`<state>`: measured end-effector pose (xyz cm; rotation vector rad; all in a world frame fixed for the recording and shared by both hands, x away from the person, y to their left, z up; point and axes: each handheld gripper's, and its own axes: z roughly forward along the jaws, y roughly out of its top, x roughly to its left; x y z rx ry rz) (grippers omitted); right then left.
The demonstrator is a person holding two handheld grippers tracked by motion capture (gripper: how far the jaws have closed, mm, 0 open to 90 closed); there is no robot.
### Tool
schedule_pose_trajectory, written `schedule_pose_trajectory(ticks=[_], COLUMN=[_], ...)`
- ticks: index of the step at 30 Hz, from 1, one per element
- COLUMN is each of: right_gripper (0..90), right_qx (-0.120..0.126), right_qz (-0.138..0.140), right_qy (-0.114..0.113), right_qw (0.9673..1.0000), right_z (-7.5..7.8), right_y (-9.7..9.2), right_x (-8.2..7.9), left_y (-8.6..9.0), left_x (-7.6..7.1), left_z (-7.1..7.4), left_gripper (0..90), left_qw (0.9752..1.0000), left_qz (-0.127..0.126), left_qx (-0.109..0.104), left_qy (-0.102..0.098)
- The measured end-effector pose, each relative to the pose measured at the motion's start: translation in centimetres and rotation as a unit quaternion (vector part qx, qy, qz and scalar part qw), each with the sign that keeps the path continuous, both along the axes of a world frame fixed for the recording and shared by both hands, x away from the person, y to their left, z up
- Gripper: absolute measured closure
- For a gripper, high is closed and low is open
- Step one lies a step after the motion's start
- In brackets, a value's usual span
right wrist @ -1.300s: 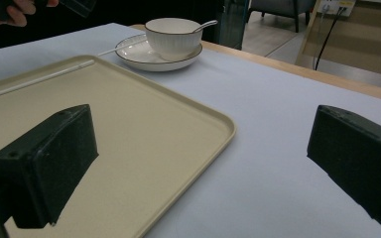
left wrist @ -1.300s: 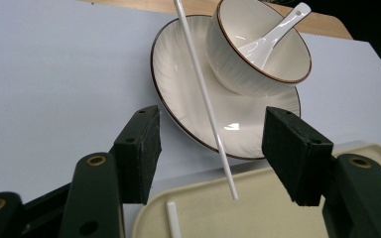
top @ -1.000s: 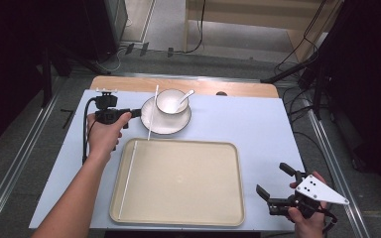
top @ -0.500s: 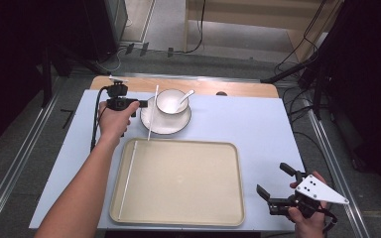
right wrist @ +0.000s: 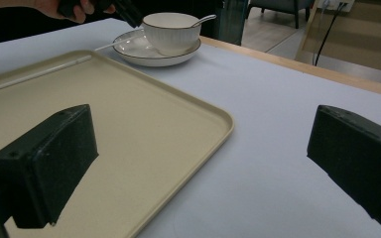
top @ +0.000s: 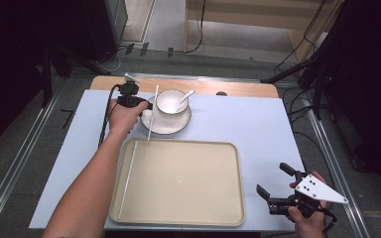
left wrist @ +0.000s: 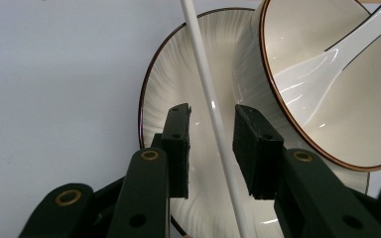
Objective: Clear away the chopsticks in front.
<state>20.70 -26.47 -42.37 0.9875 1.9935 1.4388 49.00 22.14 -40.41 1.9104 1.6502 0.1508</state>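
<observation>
My left gripper [left wrist: 211, 144] has reached the plate [left wrist: 158, 99], jaws just narrowing, the white chopstick [left wrist: 213, 106] between them ungripped; right gripper [right wrist: 198, 163] wide, empty.

In the left gripper view the white stick [left wrist: 213, 106] runs off the top and bottom edges, so neither end shows, and whether the left claw [left wrist: 212, 148] pads touch it cannot be told. The bowl [left wrist: 327, 74] is cut by the top and right edges, as is the spoon [left wrist: 327, 59] handle. In the right gripper view the tray [right wrist: 129, 129] leaves the frame at left and bottom.
</observation>
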Motion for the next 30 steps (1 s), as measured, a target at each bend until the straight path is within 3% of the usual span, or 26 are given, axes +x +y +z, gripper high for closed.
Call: schedule_pose_trajectory(ticks=[7,11,30], right_gripper=[0.0,0.0,0.0], right_qx=[0.001,0.001,0.001], right_qz=[-0.002,-0.001,-0.001], right_qy=[0.002,0.003,0.003], right_qw=[1.0,1.0,1.0], right_z=[0.0,0.0,0.0], right_y=[-0.1,-0.1,-0.1], right_x=[0.1,0.1,0.1], left_y=[-0.4,-0.7,-1.2], left_x=[0.4,0.5,1.0], left_z=[-0.4,-0.9,-1.8], left_gripper=[69.9,70.7,77.8], left_qw=[0.9998,0.9996,0.9991], left_qz=[-0.008,-0.013,0.01], left_qx=[-0.004,0.005,0.001], left_qy=[0.016,0.026,0.042])
